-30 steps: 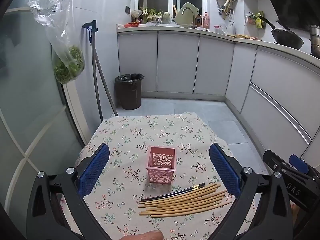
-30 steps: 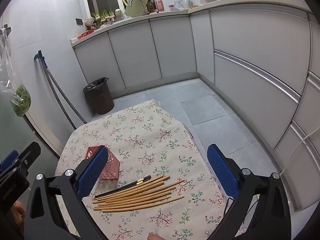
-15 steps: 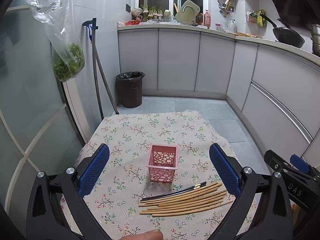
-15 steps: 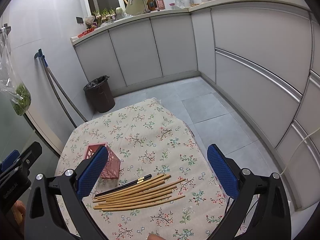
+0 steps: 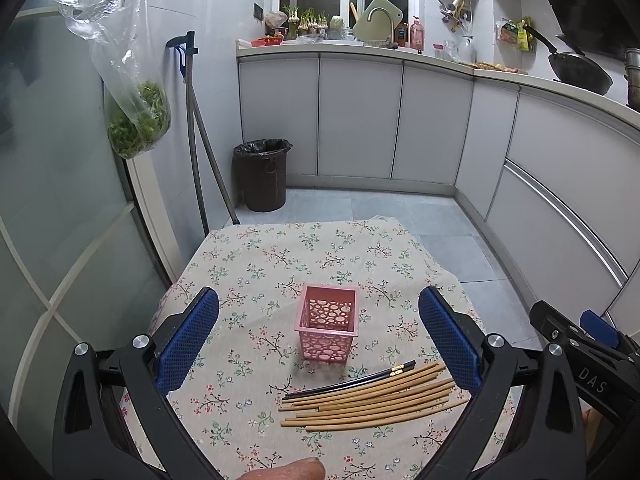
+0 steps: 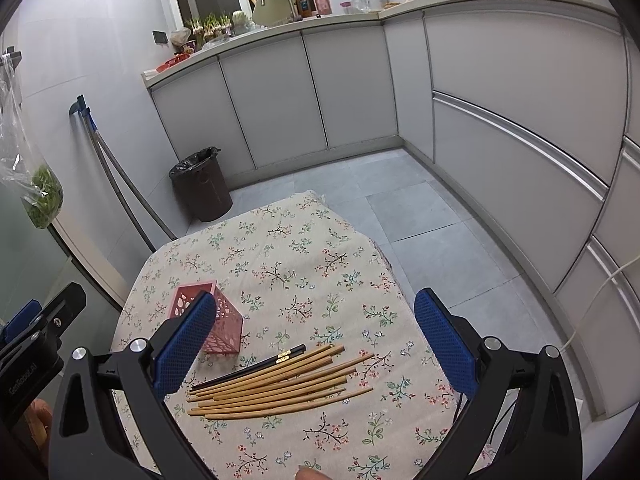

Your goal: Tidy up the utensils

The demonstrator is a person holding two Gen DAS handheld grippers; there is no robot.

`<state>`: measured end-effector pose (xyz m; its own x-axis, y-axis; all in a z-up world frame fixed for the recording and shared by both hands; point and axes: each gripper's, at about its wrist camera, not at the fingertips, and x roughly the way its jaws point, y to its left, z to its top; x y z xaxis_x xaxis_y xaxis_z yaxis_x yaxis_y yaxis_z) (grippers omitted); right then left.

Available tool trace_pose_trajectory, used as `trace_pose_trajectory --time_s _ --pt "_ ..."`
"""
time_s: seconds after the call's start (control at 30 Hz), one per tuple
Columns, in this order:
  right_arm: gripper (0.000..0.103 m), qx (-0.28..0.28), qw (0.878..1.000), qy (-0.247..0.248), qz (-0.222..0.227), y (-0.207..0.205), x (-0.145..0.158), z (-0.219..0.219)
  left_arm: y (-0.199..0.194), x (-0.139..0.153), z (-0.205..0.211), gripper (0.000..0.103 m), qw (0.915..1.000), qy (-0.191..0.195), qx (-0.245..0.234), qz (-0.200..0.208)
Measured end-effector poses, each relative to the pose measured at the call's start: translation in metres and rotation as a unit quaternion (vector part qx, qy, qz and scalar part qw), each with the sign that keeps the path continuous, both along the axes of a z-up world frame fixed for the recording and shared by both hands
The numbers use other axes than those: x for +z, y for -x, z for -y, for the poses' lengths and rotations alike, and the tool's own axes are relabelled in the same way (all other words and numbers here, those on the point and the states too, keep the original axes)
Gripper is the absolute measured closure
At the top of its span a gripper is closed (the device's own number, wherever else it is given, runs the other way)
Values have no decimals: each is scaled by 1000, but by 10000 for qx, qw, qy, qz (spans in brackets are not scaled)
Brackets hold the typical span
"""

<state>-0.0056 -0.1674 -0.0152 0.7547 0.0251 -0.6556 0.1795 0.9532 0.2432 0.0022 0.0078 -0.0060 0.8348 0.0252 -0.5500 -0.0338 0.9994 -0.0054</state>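
Pink basket (image 5: 329,328) stands upright on the floral counter (image 5: 280,256); bamboo chopsticks (image 5: 372,404) lie just beside it; left gripper (image 5: 319,342) and right gripper (image 6: 315,346) fingers spread wide, empty.

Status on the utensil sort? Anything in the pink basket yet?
Nothing done: the pink perforated plastic basket stands empty. Nothing in hand: left tongs and right tongs are both open above the floral tablecloth. Left to do: the bamboo chopsticks and the dark pair lie loose beside the basket.
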Motion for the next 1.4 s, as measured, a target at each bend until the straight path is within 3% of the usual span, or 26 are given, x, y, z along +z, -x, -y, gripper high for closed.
trace_pose_trajectory --time_s 1.4 --pt "6 27 10000 -1 -28 0 -3 1 -1 -2 -3 7 10000 -25 14 -43"
